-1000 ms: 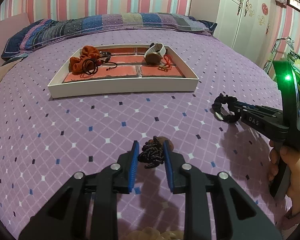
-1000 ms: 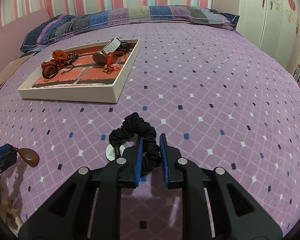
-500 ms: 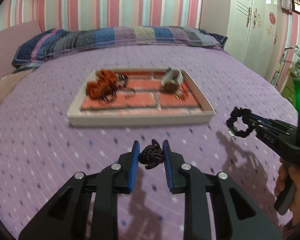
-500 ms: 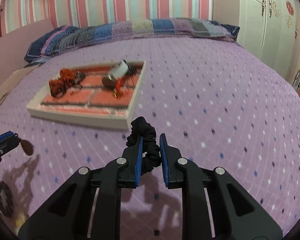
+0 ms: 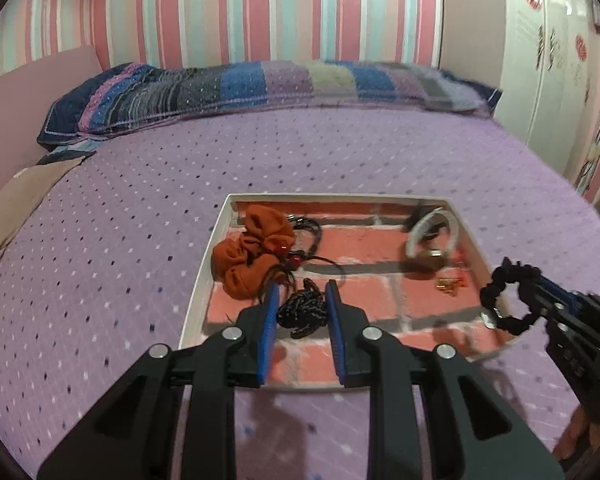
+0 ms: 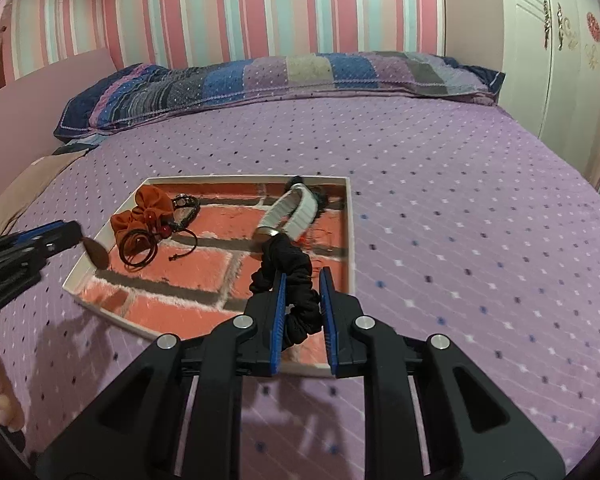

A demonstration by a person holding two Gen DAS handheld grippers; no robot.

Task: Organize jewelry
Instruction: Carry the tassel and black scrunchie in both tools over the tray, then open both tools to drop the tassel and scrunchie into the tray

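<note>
Several pieces already lie in the tray (image 5: 204, 280). We carry two more above it: left gripper (image 5: 302, 302) clamps the corded necklace (image 5: 303, 312), right gripper (image 6: 302, 294) clamps the black scrunchie (image 6: 288, 276). Both await release.

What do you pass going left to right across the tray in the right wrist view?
Left hand-held gripper with a brown pendant → orange scrunchie → white bracelet → tray's right wall.
</note>
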